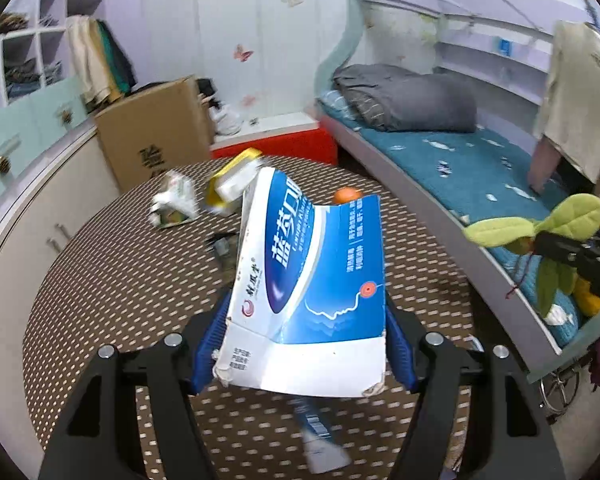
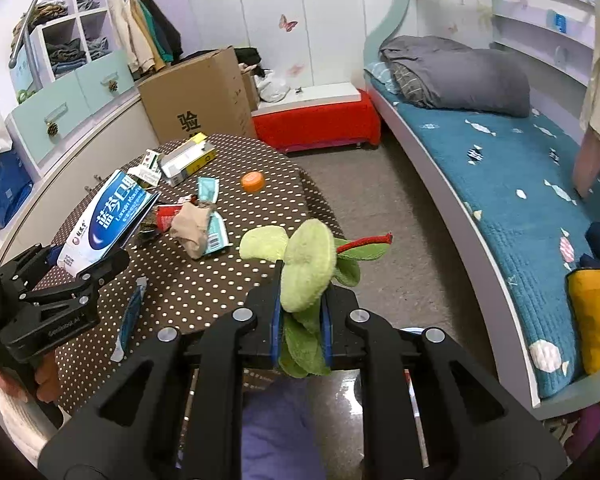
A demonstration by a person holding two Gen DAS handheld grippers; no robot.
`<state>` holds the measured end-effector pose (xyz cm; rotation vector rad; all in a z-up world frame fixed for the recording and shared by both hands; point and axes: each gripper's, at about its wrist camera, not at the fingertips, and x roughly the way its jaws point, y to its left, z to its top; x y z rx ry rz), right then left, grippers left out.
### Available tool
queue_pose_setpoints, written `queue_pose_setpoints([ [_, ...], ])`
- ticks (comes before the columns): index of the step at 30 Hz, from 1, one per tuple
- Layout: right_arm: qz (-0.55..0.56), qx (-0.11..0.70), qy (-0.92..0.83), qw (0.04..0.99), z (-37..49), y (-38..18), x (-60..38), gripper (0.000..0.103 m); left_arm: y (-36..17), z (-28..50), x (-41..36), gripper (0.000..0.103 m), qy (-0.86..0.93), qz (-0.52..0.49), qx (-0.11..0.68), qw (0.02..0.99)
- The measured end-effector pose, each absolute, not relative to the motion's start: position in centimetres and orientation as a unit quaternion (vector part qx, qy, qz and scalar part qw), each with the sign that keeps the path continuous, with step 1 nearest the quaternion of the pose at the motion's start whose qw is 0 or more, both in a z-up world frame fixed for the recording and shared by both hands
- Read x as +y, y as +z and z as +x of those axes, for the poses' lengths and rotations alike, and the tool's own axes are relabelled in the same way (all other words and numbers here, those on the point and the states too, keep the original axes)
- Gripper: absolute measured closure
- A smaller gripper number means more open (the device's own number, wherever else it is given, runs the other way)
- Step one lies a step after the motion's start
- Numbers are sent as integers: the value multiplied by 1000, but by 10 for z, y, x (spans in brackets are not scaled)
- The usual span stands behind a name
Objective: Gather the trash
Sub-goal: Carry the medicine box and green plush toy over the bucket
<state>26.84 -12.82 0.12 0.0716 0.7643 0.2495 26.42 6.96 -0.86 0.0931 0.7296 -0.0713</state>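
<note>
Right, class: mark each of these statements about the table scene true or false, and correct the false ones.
1. The left claw holds a blue and white carton. True.
2. The right claw is empty. False: it is shut on a green plush leaf toy.
3. An orange cap lies on the dotted tablecloth. True.
4. The cardboard box stands on the bed. False: it stands beside the table, by the cabinets.
5. A grey quilt lies on the bed. True.
</note>
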Motion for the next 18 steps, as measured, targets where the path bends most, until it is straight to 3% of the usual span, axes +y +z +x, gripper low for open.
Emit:
queue_pose_setpoints([
  [18,72,374,18,924,245,-4,-225,88,-13,272,-74,36,-172,102,349,915],
])
